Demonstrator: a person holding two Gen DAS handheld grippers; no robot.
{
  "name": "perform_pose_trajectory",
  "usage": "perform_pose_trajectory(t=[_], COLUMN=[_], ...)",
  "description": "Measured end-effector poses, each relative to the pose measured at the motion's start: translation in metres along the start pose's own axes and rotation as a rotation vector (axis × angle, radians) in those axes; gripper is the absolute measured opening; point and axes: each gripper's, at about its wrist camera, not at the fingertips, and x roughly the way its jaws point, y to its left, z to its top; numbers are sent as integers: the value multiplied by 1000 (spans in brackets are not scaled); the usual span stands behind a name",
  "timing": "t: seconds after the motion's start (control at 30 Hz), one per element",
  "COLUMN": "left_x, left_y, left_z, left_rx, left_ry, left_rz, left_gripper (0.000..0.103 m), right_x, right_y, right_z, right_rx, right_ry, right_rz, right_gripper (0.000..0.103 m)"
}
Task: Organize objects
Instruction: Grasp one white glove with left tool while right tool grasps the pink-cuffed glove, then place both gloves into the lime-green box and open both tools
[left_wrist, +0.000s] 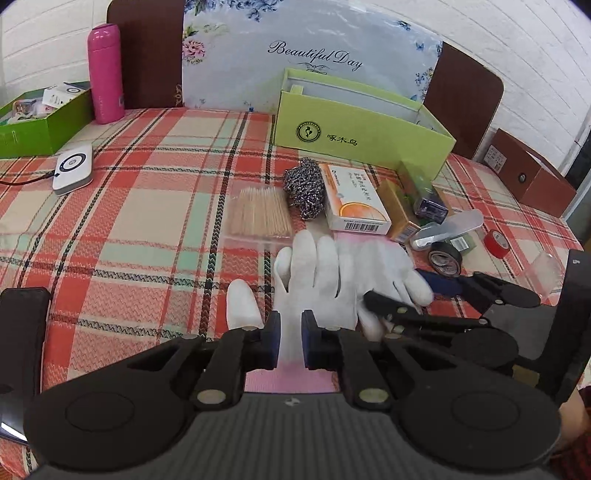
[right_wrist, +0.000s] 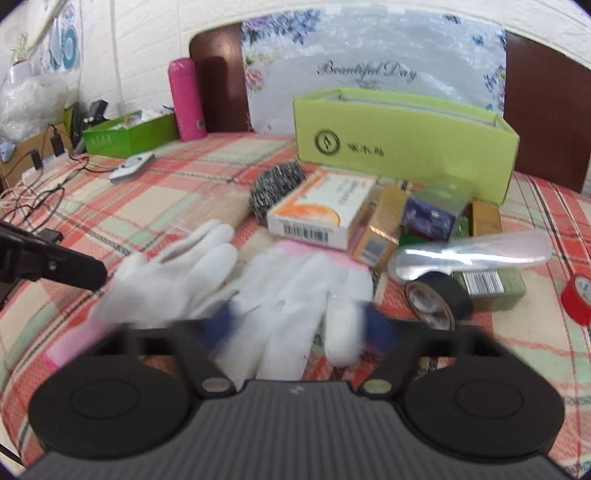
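Two white gloves with pink cuffs lie on the checked tablecloth (left_wrist: 147, 221). My left gripper (left_wrist: 290, 339) is shut on the left glove (left_wrist: 314, 273) just above its cuff, and white fabric is pinched between the blue pads. The right glove (right_wrist: 295, 295) lies beside it, its cuff towards the boxes. My right gripper (right_wrist: 297, 326) straddles that glove with its blurred fingers standing wide apart. From the left wrist view the right gripper (left_wrist: 393, 286) reaches in from the right over the right glove (left_wrist: 369, 266). One of the left gripper's fingers (right_wrist: 74, 271) shows at the left edge.
Behind the gloves lie a clear toothpick box (left_wrist: 258, 216), a steel scourer (left_wrist: 304, 188), an orange-white carton (left_wrist: 354, 199), small boxes, a black tape roll (left_wrist: 447, 258) and red tape (left_wrist: 496, 243). An open lime-green box (left_wrist: 362, 136) stands further back. At the far left stands a pink flask (left_wrist: 105, 74).
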Motion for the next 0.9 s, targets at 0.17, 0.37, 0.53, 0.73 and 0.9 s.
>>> perform_pose_trajectory(t=[0.17, 0.37, 0.53, 0.73, 0.9], left_x=[12, 38, 37, 40, 36], left_y=[-6, -14, -15, -17, -17], left_z=[-3, -7, -6, -5, 1], left_rx=[35, 53, 55, 54, 25], left_ry=[-7, 50, 42, 49, 65], left_rz=[-6, -14, -23, -25, -68], left_gripper=[71, 71, 65, 35, 10], right_x=[-35, -53, -42, -28, -43], right_y=[-21, -34, -20, -12, -16], right_z=[-12, -14, -9, -10, -3], right_rx=[10, 76, 26, 0, 23], right_ry=[37, 65, 53, 62, 44], right_rz=[4, 47, 25, 23, 93], right_gripper=[8, 57, 62, 34, 8])
